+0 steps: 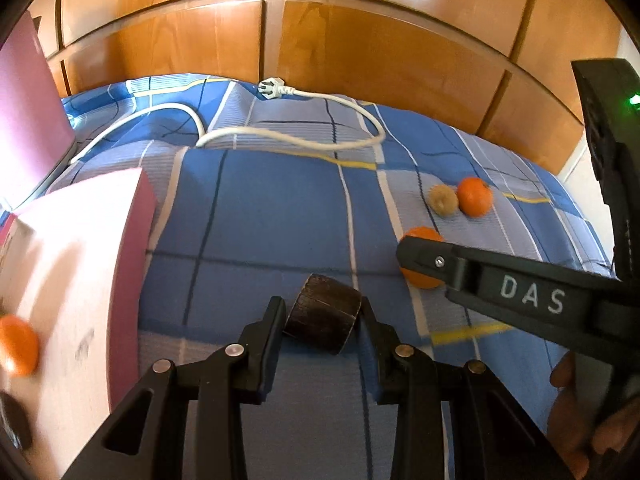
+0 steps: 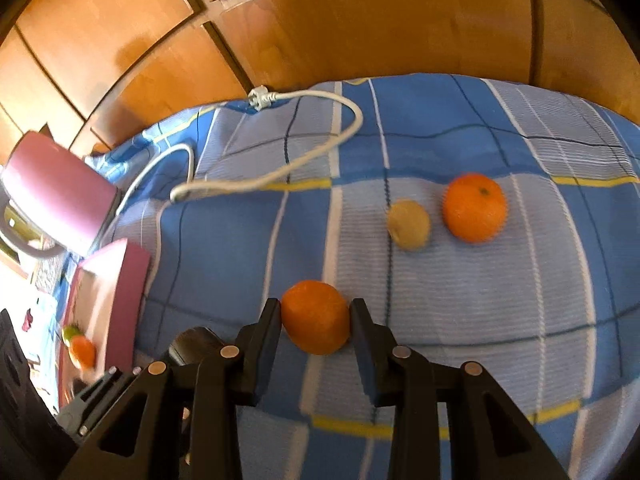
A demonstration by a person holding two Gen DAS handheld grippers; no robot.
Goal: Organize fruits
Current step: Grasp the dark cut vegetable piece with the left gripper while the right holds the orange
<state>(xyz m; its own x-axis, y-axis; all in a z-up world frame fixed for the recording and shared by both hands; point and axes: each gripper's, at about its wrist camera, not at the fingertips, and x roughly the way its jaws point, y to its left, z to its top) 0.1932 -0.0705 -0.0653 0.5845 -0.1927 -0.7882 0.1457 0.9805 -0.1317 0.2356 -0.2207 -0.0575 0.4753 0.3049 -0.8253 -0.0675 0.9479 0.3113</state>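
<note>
Bed with a blue checked sheet [image 2: 460,304], wooden wardrobe [image 1: 360,40] behind. Fruit scattered on it; a pink box [image 1: 80,280] stands open at the left edge, the likely collecting place, since an orange [image 1: 18,346] already lies inside.

Left tongs [image 1: 322,316]: closed around a dark, squat, barrel-shaped fruit [image 1: 323,314], both fingers touching its sides. What sort of fruit is hard to say; the skin looks almost black, and motion blur does not help. It sits just beside the box wall, so my guess is it goes in there next.

Right tongs [image 2: 316,318]: fingers pressed on either side of a near orange [image 2: 317,318], which appears to rest low against the sheet. Whether it is lifted clear I cannot tell. In the left view this same orange shows half hidden behind the right tool's finger.

Further back, well apart from both tongs: a brownish kiwi [image 2: 409,225] and a second loose orange [image 2: 475,207], just beside each other, waiting.

A white power cord [image 2: 280,172] loops across the sheet behind the fruit, its plug near the wardrobe. A pink appliance [image 2: 56,196] stands at the far left; the cord appears to run to it.

Judgement: sorting partly done, two fruits in hand, two untouched. The soft bedding could let round fruit roll if nudged.
</note>
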